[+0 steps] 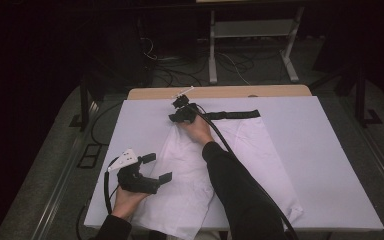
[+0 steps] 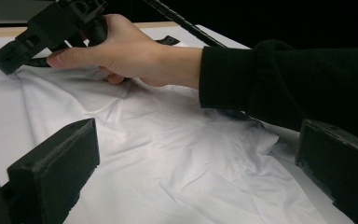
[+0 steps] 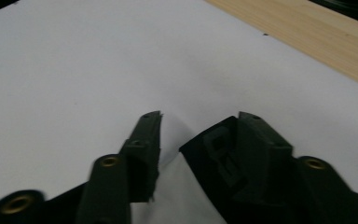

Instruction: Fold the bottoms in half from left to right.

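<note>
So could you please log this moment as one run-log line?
left claw: open, above white cloth garment | right claw: at garment's black waistband corner, cloth between jaws, grip unclear

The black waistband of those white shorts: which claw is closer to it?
Right. The right claw sits at the black waistband's left end, cloth between its jaws; the left claw hovers open near the white shorts' lower left.

The high view looks forward and down from above the person's side onto the white-covered table (image 1: 330,165), far enough to take in its whole top. The left gripper view sits low and close over the crumpled white cloth garment (image 2: 177,168), facing across it toward the person's right hand (image 2: 121,51). The right gripper view looks closely along its own jaws at the garment's black-banded far edge (image 3: 214,149). All three share that garment.
</note>
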{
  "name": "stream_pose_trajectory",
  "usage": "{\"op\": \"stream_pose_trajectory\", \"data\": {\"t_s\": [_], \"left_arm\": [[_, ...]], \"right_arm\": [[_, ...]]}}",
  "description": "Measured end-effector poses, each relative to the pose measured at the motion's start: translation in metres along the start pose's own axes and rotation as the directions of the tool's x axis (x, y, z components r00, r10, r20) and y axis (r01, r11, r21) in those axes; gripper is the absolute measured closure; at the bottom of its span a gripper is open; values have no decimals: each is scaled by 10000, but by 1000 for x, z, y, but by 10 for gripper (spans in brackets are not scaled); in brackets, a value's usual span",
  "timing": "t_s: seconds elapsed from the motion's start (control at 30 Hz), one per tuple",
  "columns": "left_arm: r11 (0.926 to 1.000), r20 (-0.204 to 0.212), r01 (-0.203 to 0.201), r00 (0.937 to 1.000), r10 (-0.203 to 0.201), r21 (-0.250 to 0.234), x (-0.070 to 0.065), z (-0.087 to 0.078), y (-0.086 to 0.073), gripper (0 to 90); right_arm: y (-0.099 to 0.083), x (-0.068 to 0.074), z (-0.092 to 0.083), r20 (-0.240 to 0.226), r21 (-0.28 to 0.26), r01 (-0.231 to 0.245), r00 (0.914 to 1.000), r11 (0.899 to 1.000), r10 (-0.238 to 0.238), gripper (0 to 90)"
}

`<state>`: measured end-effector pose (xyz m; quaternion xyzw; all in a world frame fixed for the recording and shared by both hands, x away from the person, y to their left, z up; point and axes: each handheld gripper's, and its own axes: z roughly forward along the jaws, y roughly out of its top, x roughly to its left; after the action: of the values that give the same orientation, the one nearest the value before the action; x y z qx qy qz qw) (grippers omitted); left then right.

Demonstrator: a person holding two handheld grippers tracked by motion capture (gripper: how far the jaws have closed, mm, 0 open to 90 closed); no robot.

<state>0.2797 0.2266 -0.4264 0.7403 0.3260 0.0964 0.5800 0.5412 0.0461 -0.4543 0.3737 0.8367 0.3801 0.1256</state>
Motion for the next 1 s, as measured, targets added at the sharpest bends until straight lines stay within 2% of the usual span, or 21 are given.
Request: {"op": "stream_pose_trajectory", "data": {"t_s": [0.03, 0.07, 0.1, 0.13, 0.17, 0.2, 0.23, 0.27, 0.37, 0.43, 0.47, 0.53, 0.63, 0.83, 0.93, 0.97, 1.0], "left_arm": [[10000, 0, 0, 10000, 0, 0, 0, 0, 0, 0], [10000, -12, -8, 10000, 8, 14, 0, 0, 0, 0], [10000, -12, -8, 10000, 8, 14, 0, 0, 0, 0], [10000, -12, -6, 10000, 6, 10, 0, 0, 0, 0], [10000, -12, -6, 10000, 6, 10, 0, 0, 0, 0], [10000, -24, -6, 10000, 6, 30, 0, -1, 0, 0], [10000, -24, -6, 10000, 6, 30, 0, -1, 0, 0], [10000, -31, 4, 10000, -4, 31, 0, -1, 0, 0], [10000, -51, 35, 10000, -35, 30, 0, -1, 0, 0], [10000, -82, 61, 9999, -60, 52, 0, -2, -1, 0], [9999, -119, 143, 9998, -143, 29, 1, -2, -1, 0], [9997, -191, 209, 9996, -207, 101, 1, -3, -2, 0], [9994, -280, 202, 9994, -194, 281, 2, -4, -3, 0], [9970, -467, 482, 9979, -453, 614, 1, -3, -2, 0], [9931, -505, 472, 9978, -420, 1071, -2, -2, 0, 0], [9931, -505, 472, 9978, -420, 1071, -2, -2, 0, 0], [9885, -601, 544, 9971, -463, 1413, -2, -1, 1, 0]], "right_arm": [[0, 0, 0, 0, 0, 0, 10000, 10000, 0, 512], [0, 1, 0, 252, -29, 4, 9997, 10000, -4, 590], [0, 1, 0, 252, -29, 4, 9997, 10000, -4, 590], [0, -1, -1, 236, -53, -96, 9997, 9999, 97, 654], [0, -1, -1, 236, -53, -96, 9997, 9999, 97, 654], [0, -1, -2, 143, -3, -120, 9998, 9999, 120, 735], [0, -1, -2, 143, -3, -120, 9998, 9999, 120, 735], [1, -1, -4, 45, 58, -113, 9999, 9999, 113, 807], [1, -3, -7, -66, 132, -224, 9997, 9997, 225, 848], [1, -4, -7, -137, 139, -296, 9995, 9995, 298, 851], [1, -6, -10, -237, 88, -523, 9983, 9986, 525, 854], [0, -7, -12, -336, 66, -680, 9971, 9977, 681, 856], [-1, -7, -16, -401, -8, -696, 9968, 9976, 696, 857], [-4, -8, -21, -633, -192, -780, 9950, 9968, 767, 858], [-7, -9, -24, -708, -327, -840, 9942, 9959, 815, 858], [-7, -9, -24, -708, -327, -840, 9942, 9959, 815, 858], [-8, -9, -26, -665, -405, -829, 9946, 9957, 801, 857]]}}
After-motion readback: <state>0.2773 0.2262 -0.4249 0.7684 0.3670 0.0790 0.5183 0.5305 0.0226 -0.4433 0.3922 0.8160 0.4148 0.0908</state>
